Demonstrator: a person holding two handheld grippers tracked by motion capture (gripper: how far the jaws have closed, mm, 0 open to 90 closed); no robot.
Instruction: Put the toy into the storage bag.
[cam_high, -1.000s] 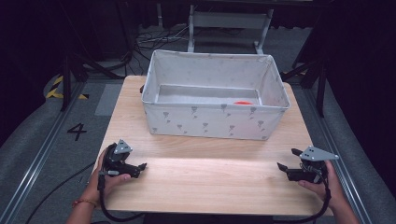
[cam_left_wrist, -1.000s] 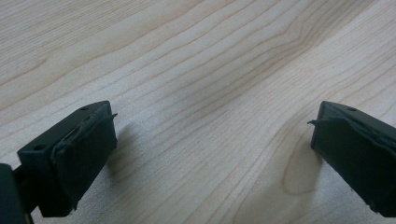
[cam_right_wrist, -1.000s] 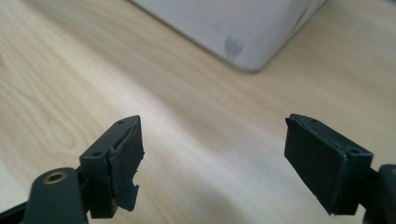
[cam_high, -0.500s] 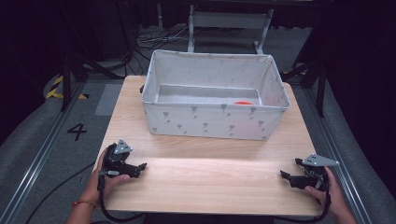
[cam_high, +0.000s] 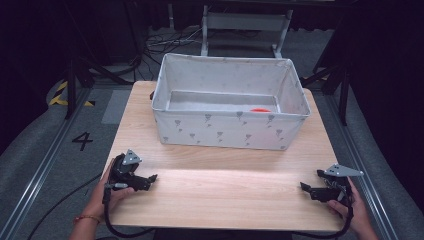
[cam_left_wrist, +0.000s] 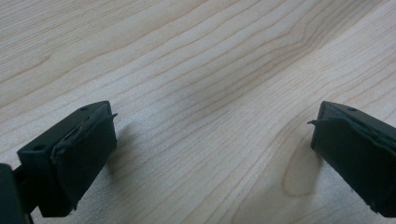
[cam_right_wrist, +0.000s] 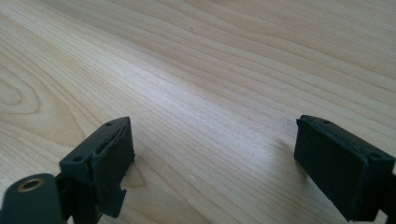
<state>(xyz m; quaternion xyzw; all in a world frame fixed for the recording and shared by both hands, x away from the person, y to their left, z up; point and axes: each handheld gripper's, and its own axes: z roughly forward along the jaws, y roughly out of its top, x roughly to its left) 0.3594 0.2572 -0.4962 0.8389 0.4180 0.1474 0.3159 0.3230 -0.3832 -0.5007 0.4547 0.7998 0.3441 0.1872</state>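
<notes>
A small red thing lies at the bottom of the grey cloth box at the far side of the wooden table, well away from both hands. The right gripper has slid back toward the near right corner since a second ago, while the left gripper has stayed put near the left edge. Both have their jaws wide apart with nothing between them, so I think no work has begun yet.

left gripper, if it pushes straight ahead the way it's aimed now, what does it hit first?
Probably nothing soon. In the high view the left gripper points across the bare near strip of the table toward the right gripper, well short of the fabric bin. The left gripper view shows wood ahead; depth unclear.
</notes>
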